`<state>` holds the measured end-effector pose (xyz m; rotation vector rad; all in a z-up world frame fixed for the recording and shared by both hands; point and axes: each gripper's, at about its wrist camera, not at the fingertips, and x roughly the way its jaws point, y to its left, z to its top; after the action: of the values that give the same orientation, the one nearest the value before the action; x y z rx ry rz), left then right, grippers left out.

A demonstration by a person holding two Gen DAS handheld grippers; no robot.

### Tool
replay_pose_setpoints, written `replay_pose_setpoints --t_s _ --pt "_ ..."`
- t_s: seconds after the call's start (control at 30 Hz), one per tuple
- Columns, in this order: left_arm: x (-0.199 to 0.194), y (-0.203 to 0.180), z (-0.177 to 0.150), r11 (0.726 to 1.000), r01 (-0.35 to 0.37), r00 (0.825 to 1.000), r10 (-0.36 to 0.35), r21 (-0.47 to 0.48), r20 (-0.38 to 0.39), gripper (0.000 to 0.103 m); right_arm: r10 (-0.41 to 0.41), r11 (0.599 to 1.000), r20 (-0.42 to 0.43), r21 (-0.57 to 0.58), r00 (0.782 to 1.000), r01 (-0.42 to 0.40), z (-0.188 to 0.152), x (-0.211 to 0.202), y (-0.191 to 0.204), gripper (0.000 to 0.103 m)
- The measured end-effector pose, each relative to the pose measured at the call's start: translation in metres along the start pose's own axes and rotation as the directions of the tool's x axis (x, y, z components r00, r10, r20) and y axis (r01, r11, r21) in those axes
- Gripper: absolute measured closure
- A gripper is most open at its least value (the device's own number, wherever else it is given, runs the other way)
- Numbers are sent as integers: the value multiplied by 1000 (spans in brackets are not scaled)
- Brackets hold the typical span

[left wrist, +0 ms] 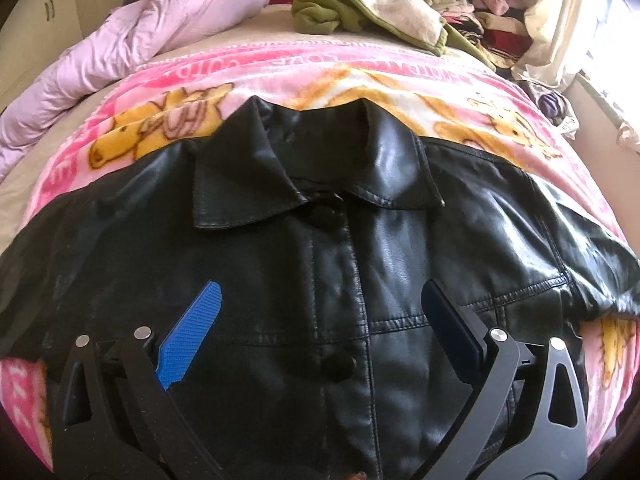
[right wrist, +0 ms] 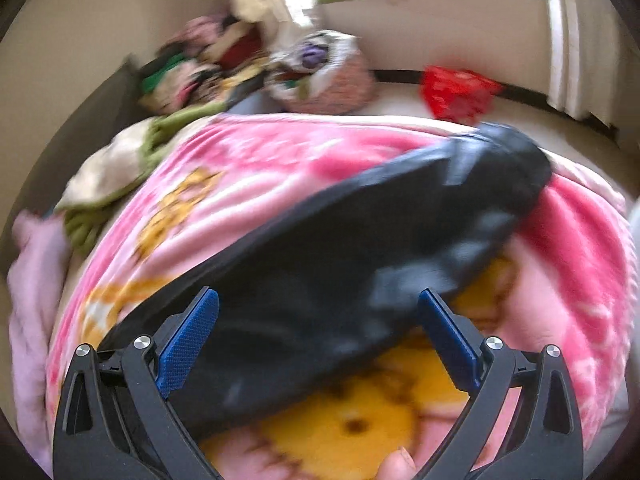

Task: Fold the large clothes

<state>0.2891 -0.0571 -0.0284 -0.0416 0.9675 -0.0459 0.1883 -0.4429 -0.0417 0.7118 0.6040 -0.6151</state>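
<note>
Both tongs [left wrist: 320, 304] [right wrist: 318, 312] hover spread above black jacket [left wrist: 360, 248] on blanket [left wrist: 320, 72].

Black jacket [left wrist: 360, 248], pink cartoon-print blanket [left wrist: 280, 76], perhaps bears

The jacket [left wrist: 360, 240] is showing glossy, creased black leather; the blanket [left wrist: 360, 76] beneath is looking fleecy and matt; blue finger pads [left wrist: 192, 336] are showing ribbed texture.

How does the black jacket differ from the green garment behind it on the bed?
The black jacket lies spread flat and front-up on the pink blanket; the green garment is bunched in a heap beyond the blanket. The jacket looks shiny, like leather, with a collar and buttons; the green garment looks soft and matte. Both rest on the bed, untouched by either gripper.
</note>
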Motion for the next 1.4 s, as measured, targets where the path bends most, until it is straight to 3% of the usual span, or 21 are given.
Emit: replay_pose_setpoints --t_s 0.17,0.33,0.5,0.53,0.57,0.67,0.77,0.93,1.07,1.2,1.4 --pt "9 -13 -2 998 41 999 -40 53 -16 9 -32 988 5 154 999 31 13 12 -41 4" --pt "12 -14 -3 997 41 999 -39 67 -29 9 8 967 -98 254 995 17 24 50 -68 4" --pt "-2 0 3 998 33 999 -34 57 14 9 127 936 -13 332 992 -115 35 57 -83 5" --pt "-7 4 5 998 31 999 -33 49 30 9 153 926 0 350 988 -143 38 58 -84 14" --pt "-10 6 6 998 32 999 -34 45 39 9 160 922 6 357 987 -152 40 58 -84 41" --pt "-21 15 11 999 49 996 -50 22 69 9 211 911 43 353 977 -212 47 49 -82 83" --pt "-27 22 15 999 46 996 -47 6 79 9 258 922 120 266 959 -281 54 23 -65 91" --pt "-32 37 20 997 55 994 -50 -46 100 9 402 898 189 111 896 -427 65 -19 -22 93" --pt "-39 50 23 998 27 993 -19 -63 116 9 498 865 187 -41 847 -500 62 -51 26 93" --pt "-46 62 23 997 -40 990 49 -69 134 9 593 802 133 -181 794 -569 44 -77 83 94" --pt "-56 84 21 993 -74 984 89 -97 157 9 671 705 26 -333 741 -627 -2 -99 156 94"
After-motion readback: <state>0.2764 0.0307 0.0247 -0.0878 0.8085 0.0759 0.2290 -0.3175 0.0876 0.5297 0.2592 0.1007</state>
